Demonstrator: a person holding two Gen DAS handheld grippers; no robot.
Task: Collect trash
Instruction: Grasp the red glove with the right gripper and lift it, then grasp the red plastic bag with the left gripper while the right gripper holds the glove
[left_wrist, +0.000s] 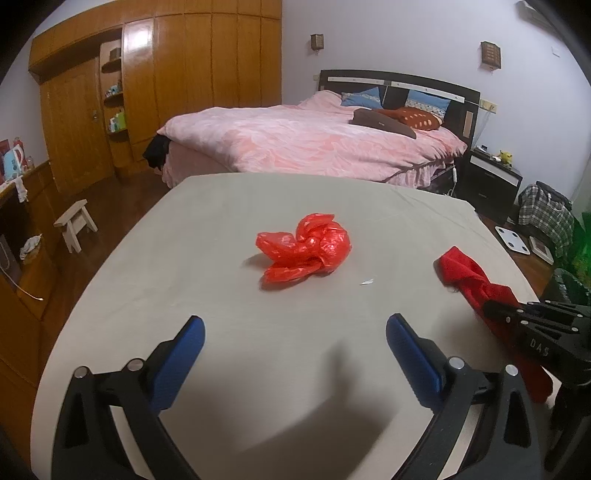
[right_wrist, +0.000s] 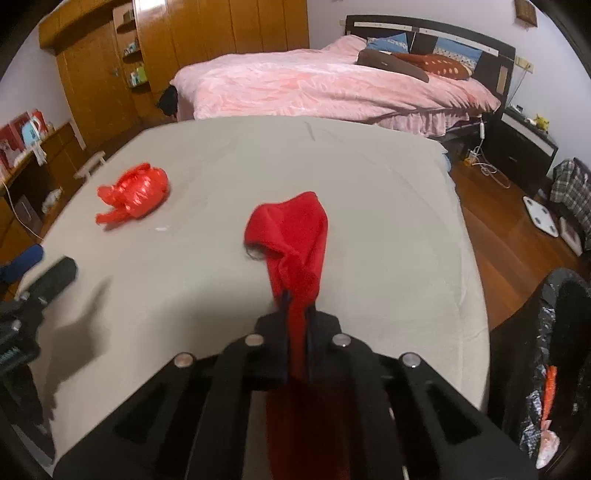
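right gripper (right_wrist: 295, 310): its jaws are clamping tight on the near end of the red cloth (right_wrist: 291, 229), which is bunching up between the pads.
red cloth: it is draping forward from the grip onto the grey sheet (right_wrist: 369, 206), its far end lying flat; it is looking soft, light and limp, so it is likely going to dangle and swing when lifted.
left gripper (left_wrist: 295, 332): it is hovering with its blue pads (left_wrist: 413, 354) spread wide and nothing between them.
red plastic bag (left_wrist: 306, 251): it is lying crumpled near the middle of the sheet, ahead of the left gripper and well apart from the cloth; it is seeming feather-light, crinkly and slippery, best pinched at a bunched fold or a loose handle.
paper scrap (left_wrist: 367, 282): it is sitting just right of the bag, tiny and hard to pinch.
trash bin (right_wrist: 554, 369): it is standing beside the sheet's right edge, black liner open.
open room: the sheet is offering wide bare space; its right edge is dropping to the wooden floor (right_wrist: 498, 229).
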